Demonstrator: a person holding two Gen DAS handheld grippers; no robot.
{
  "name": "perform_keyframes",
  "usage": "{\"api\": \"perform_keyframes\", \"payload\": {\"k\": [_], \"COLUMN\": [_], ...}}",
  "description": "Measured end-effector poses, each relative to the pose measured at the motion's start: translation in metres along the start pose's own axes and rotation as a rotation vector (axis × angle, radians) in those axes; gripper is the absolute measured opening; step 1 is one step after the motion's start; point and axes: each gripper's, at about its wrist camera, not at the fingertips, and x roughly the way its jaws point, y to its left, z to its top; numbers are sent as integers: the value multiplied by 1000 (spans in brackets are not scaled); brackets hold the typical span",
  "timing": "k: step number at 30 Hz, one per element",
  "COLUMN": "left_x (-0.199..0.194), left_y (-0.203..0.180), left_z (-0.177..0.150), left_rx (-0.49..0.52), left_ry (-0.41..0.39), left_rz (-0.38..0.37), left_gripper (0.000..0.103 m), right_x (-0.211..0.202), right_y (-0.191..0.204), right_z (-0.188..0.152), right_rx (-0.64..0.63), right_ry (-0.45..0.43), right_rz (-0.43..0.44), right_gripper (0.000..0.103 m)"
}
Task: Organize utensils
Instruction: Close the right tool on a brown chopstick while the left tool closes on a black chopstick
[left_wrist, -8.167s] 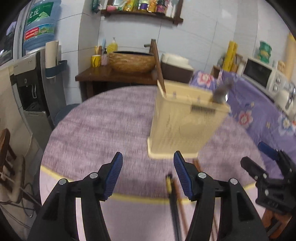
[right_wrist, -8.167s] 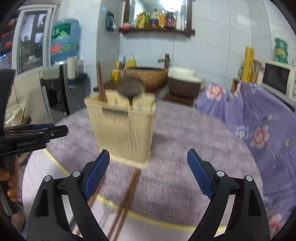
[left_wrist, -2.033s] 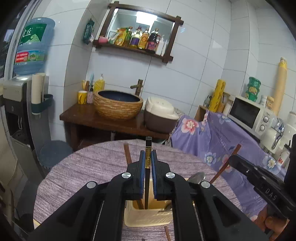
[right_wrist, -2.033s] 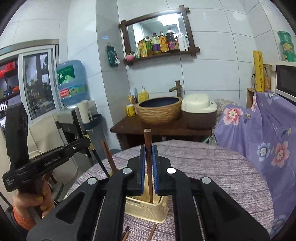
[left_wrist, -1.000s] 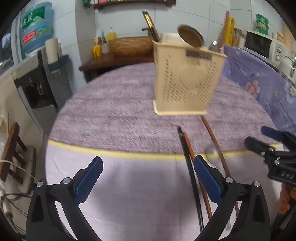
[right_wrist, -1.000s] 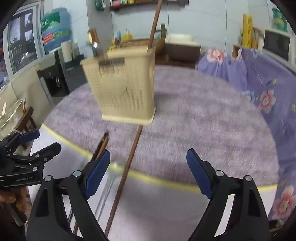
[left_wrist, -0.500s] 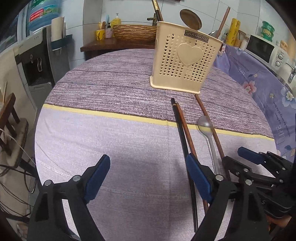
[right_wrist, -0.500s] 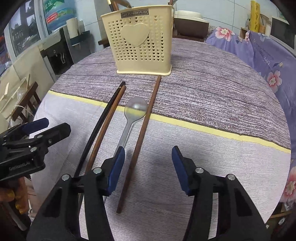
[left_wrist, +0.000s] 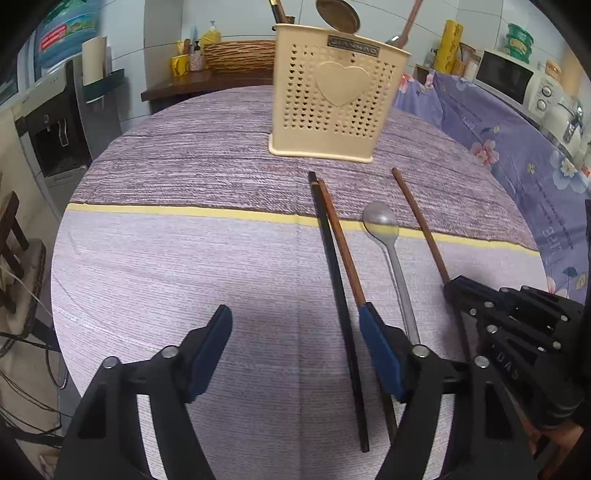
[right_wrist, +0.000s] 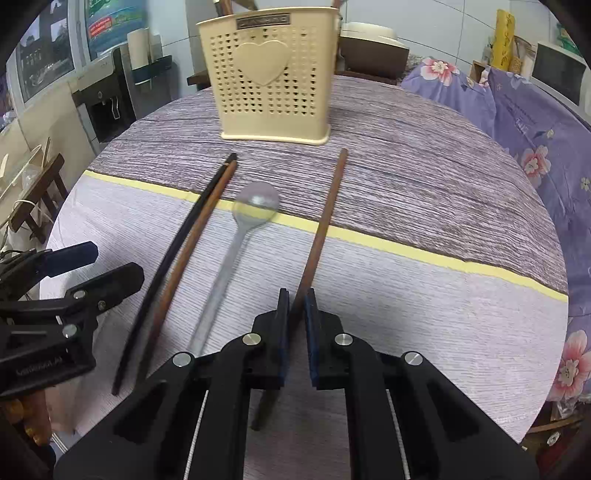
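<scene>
A cream utensil holder (left_wrist: 334, 99) (right_wrist: 275, 74) with a heart on its front stands at the back of the round table and holds several utensils. On the cloth before it lie a black chopstick (left_wrist: 334, 288) (right_wrist: 177, 251), a brown chopstick (left_wrist: 341, 243) (right_wrist: 192, 243) beside it, a metal spoon (left_wrist: 388, 240) (right_wrist: 243, 229) and a lone brown chopstick (left_wrist: 419, 225) (right_wrist: 325, 218). My right gripper (right_wrist: 295, 295) is shut on the lone brown chopstick near its near end. My left gripper (left_wrist: 295, 325) is open and empty, its right finger over the black and brown pair.
The round table (left_wrist: 184, 258) has a purple cloth with a yellow stripe (right_wrist: 406, 251). A flowered purple cover (right_wrist: 535, 122) lies to the right. A water dispenser (left_wrist: 55, 122) and a side table with a woven basin (left_wrist: 236, 55) stand behind.
My right gripper has closed on the lone brown chopstick. Both grippers have moved in closer to the utensils on the cloth. The left stays open.
</scene>
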Motion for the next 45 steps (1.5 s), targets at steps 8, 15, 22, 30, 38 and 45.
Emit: {"api": "perform_keyframes", "payload": {"k": [8,15,22,30,38,45], "left_x": [4,9,10,20,52,74], "left_y": [-12,-18,1,12,-1,-6], "left_z": [-7,-5,2,22,58,89], "left_rx": [34,101,61,33,122,161], "left_ry": [23,6,11,31,67,111], "left_rz": [-4,93,106,54,59,53], "left_gripper": [58,44,40,40,41,41], "right_x": [-10,-14,-13,-11,7,43], "right_y": [-18,-26,-51,-64,-69,-73], "right_z": [-7,-10,-16,3,50,80], "right_rx": [34,40,109,170,149,140], "right_ry": [-15,-15,4,-41,-52,2], "right_rz": [-30,-42,-10,38,45,-8], "right_gripper": [9,9,10,32,32,32]}}
